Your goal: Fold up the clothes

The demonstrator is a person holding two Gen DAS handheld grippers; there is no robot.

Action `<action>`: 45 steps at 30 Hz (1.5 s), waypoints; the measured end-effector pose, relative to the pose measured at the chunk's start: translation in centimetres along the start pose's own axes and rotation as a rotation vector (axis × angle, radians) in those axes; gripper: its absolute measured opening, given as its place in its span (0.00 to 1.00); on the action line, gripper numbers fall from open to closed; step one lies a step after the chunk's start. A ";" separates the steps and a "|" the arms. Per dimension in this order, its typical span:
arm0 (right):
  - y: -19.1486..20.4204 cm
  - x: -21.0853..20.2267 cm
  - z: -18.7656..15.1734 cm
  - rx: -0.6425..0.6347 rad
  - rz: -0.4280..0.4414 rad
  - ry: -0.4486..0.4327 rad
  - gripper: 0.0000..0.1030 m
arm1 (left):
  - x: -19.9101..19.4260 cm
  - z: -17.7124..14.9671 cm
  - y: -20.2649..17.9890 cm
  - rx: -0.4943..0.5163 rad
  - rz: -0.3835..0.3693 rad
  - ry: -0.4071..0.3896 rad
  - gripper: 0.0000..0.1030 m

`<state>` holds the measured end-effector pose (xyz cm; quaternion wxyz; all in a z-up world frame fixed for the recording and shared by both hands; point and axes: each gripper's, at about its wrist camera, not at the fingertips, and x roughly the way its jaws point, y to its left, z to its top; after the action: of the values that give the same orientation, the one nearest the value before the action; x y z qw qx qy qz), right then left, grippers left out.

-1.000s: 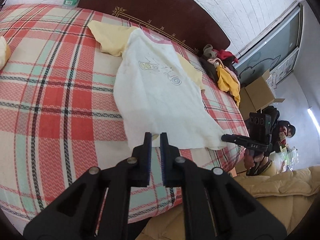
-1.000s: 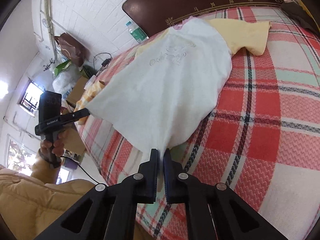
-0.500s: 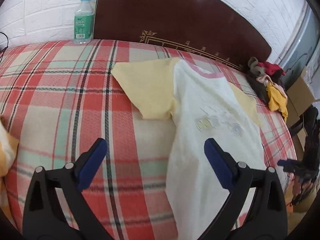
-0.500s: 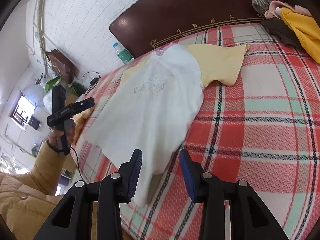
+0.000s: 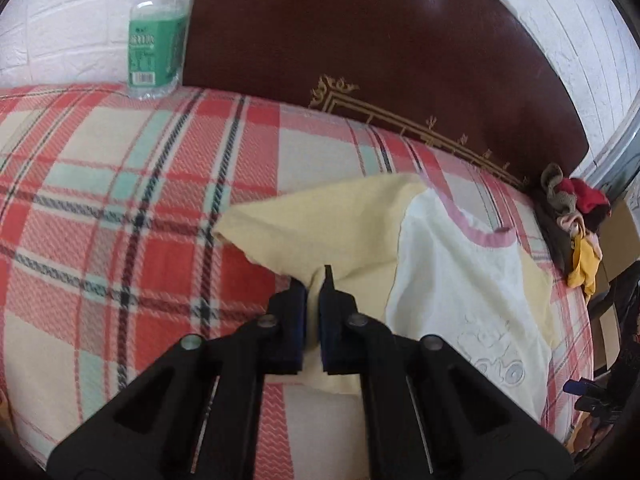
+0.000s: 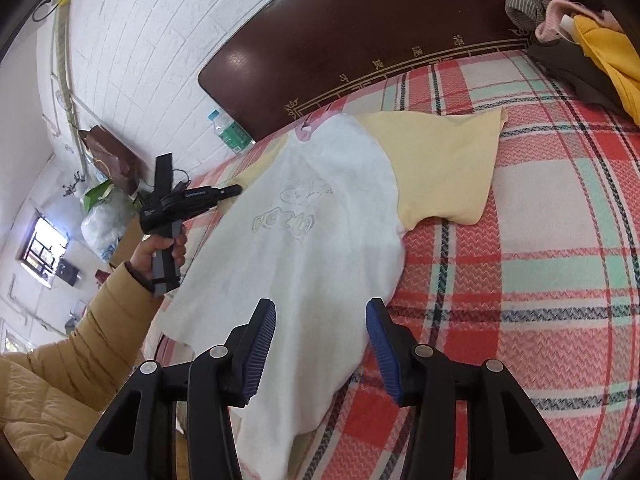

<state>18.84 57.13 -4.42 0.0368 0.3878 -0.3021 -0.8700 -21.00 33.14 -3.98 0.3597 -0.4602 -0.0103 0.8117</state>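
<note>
The white cotton T-shirt with pale-yellow sleeves and pink collar (image 6: 320, 216) lies flat on the red plaid bedspread (image 6: 560, 280), near the dark wooden headboard (image 5: 380, 40). It looks light and limp, best taken by edges. The left tool (image 5: 313, 292) pinches its sleeve hem; the right tool (image 6: 322, 322), just opening, stands spread, holding nothing.

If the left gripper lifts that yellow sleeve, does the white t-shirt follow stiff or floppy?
Likely floppy: the white t-shirt with yellow sleeves is thin knit, draping limp over the plaid bed's edge. The left gripper is shut on a puckered fold of the sleeve, so it probably bunches. Looks light; the body should trail and drag.
</note>
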 end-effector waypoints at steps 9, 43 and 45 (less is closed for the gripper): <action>-5.7 -0.4 4.4 0.093 -0.129 -0.110 0.48 | -2.6 1.1 3.0 0.023 0.113 0.009 0.33; -8.8 3.4 10.8 -0.020 -0.471 -0.025 0.30 | -11.0 -18.5 -4.6 0.175 -0.226 0.258 0.44; -8.7 1.7 9.4 0.020 -0.443 -0.065 0.40 | -11.5 -18.4 -4.1 0.164 -0.211 0.239 0.63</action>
<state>12.60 68.40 -5.45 -0.1688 0.4166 -0.2193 -0.8659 -1.10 23.56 -4.65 0.4780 -0.5186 0.0505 0.7071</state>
